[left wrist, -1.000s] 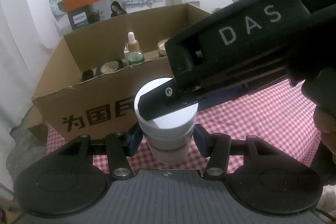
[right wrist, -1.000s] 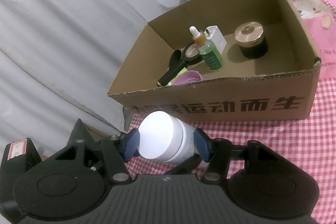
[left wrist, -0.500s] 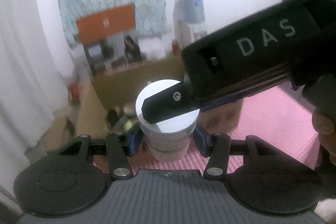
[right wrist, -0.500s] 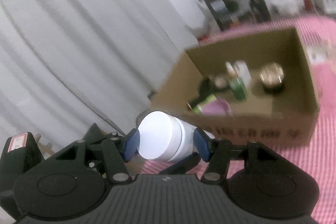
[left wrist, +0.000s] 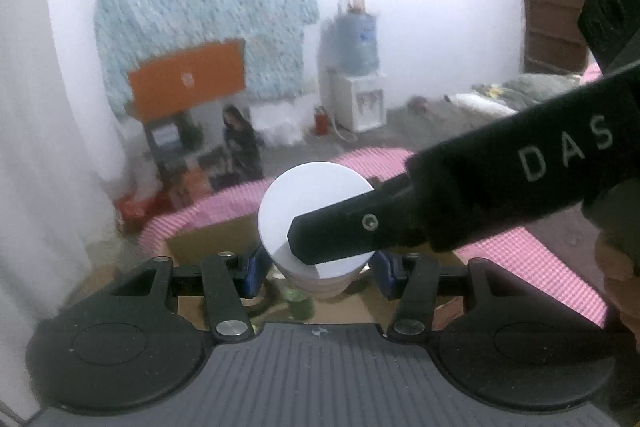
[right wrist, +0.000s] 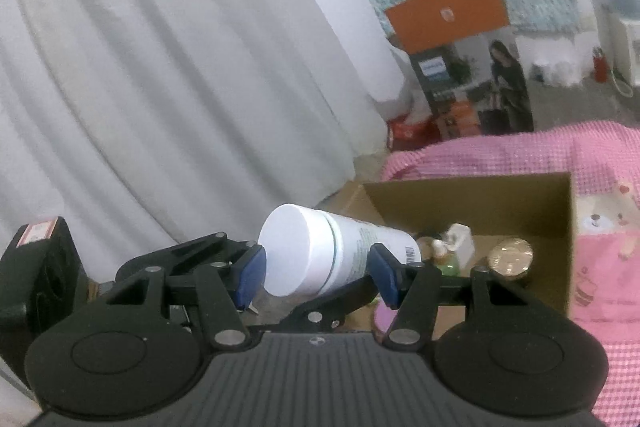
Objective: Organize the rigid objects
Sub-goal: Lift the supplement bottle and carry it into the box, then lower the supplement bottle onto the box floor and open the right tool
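1. Between both sets of tongs sits one white jar (right wrist: 320,259): my left gripper (left wrist: 316,271) clamps its body low down, and my right gripper (right wrist: 316,275) clamps it up near the lid, so each is closed on the same jar.
2. Lid toward the right camera, the jar lies tilted in that view, its base pointing at the box (right wrist: 472,211); in the left view the flat white lid faces the lens, with a right-hand finger (left wrist: 332,239) crossing it.
3. Held in the air, the jar is above the near edge of the box, not yet inside it. Whether it has fully cleared the wall I cannot tell (the left view is blurred).
4. Handling, as I judge it: stiff plastic, smooth and round, so it could swivel or slip between flat pads. It looks moderately heavy if full, which I cannot tell. The straight wall below the lid seam is the best hold; the lid alone could twist loose.
5. Down in the box I see a green dropper (right wrist: 444,259), a small white bottle (right wrist: 460,243) and a gold-lidded pot (right wrist: 512,259). A free patch of floor should suit the jar, set down gently.
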### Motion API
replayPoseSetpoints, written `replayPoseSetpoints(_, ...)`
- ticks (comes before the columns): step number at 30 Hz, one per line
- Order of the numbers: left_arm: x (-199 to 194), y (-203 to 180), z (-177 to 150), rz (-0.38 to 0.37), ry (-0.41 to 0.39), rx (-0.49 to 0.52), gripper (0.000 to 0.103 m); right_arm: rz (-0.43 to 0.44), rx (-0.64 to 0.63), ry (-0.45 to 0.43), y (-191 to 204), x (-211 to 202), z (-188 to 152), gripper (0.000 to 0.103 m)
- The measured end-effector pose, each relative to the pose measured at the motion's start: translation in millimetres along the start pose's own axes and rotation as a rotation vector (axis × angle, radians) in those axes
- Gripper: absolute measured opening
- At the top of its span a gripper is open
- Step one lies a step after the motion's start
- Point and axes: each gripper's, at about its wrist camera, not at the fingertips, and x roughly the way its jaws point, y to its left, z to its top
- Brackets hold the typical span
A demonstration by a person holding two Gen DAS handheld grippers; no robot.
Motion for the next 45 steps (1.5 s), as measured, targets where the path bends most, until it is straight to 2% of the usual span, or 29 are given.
replayPoseSetpoints(11,95.0,7.0,-18.3,-0.077,0.240,-0.094,0.052,-0.029,0.176,0.206,-93.9,62.9,3.4,0.060)
replayPoseSetpoints(20,130.4,9.4,-27.4,-0.129,0.348,-0.138,0.052,-0.060,0.166,0.312,-123.8,90.0,-2.0,0.062)
replayPoseSetpoints(28,141.9,2.4,-30.2,-0.124,0.389,-0.133,0.052,-0.090,0.089,0.350,-124.0,101.2,-4.8,0.062)
replayPoseSetpoints(37,149.9,5.8,-29.1,-0.121,0.431,-0.137,0.053,-0.077,0.094,0.357,-128.8,109.8,-1.0,0.068)
replayPoseSetpoints(40,148.5,8.0,-27.8,-0.122,0.420,-0.140,0.055,-0.076,0.089,0.340,-127.8,106.3,1.5,0.073)
replayPoseSetpoints(45,141.9,8.3,-25.8,-0.120,0.382,-0.132,0.067,-0.076,0.099,0.305,-127.7,101.4,5.8,0.076)
